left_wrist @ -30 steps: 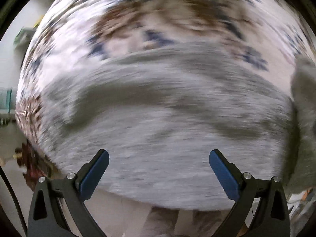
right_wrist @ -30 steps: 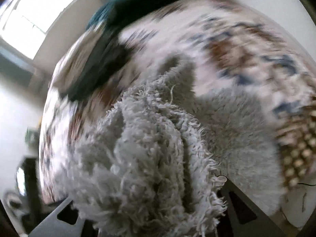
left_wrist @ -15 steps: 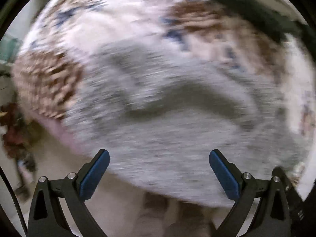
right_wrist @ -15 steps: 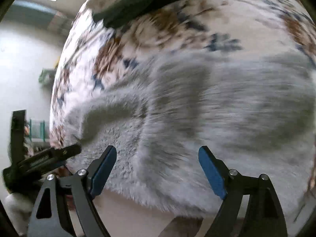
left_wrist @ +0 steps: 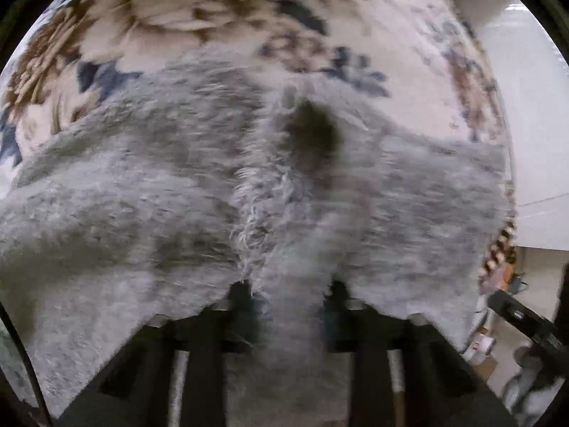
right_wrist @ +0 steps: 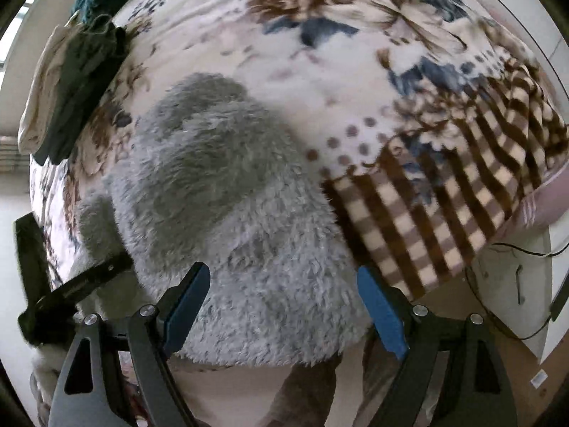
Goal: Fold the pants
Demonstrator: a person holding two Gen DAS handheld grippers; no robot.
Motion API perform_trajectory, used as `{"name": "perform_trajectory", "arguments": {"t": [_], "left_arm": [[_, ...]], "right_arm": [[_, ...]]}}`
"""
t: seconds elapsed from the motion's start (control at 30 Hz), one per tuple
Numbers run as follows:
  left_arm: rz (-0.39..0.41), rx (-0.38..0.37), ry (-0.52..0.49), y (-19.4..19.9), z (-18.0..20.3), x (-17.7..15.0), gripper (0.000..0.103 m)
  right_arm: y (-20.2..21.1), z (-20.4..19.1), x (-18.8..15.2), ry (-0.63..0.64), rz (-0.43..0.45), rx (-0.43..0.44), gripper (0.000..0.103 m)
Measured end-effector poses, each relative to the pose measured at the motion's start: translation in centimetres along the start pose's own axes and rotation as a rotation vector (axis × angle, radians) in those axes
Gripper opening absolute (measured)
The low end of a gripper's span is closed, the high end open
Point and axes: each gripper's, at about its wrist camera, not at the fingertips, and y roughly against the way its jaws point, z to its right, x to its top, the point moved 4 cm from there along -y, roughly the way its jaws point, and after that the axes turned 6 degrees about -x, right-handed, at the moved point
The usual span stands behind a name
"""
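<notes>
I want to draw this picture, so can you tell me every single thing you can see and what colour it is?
Fuzzy pants: one, grey, lying on the blanket.
Blanket: one, cream with brown and blue flowers and a brown checked edge, spread under the pants.
Clothes pile: one heap, dark green and beige, at the blanket's far left edge.
Cable: one, black, on the floor, right.
Left gripper: one, black, closed on a bunch of the pants.
Right gripper: one, black with blue pads, open over the near edge of the pants.

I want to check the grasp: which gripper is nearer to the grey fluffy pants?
Left. The left gripper is shut on a bunch of the grey fluffy pants. The right gripper is open, over their near edge, gripping nothing.
</notes>
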Motion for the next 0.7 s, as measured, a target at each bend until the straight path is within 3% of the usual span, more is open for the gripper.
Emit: {"name": "perform_trajectory", "arguments": {"t": [0.07,0.17,0.23,0.33,0.43,0.5,0.7], "left_arm": [[0.063,0.016,-0.009,2.0,0.9,-0.8,0.016],[0.113,0.016,0.078,4.9,-0.2,-2.9,0.016],[0.119,0.011,0.190,6.2,-2.3,-4.7,0.016],[0.089,0.047,0.280,5.4,-5.5,-6.3,0.017],[0.027,0.039,0.361,3.6,-7.7,-6.9,0.030],[0.029,0.013,0.424,4.0,-8.4,-6.8,0.034],[0.182,0.050,0.448,9.0,-8.9,-4.9,0.048]], "right_arm": [[-0.4,0.4,0.5,0.001,-0.002,-0.002,0.087],[-1.3,-0.4,1.0,0.030,-0.018,-0.013,0.087],[-2.1,-1.4,1.4,0.057,-0.036,-0.022,0.087],[-3.0,-3.0,1.9,0.112,-0.068,-0.043,0.087],[-3.4,-4.1,2.4,0.142,-0.083,-0.051,0.087],[-3.2,-4.6,2.7,0.148,-0.084,-0.040,0.087],[-3.3,-7.4,3.6,0.171,-0.081,-0.002,0.087]]}}
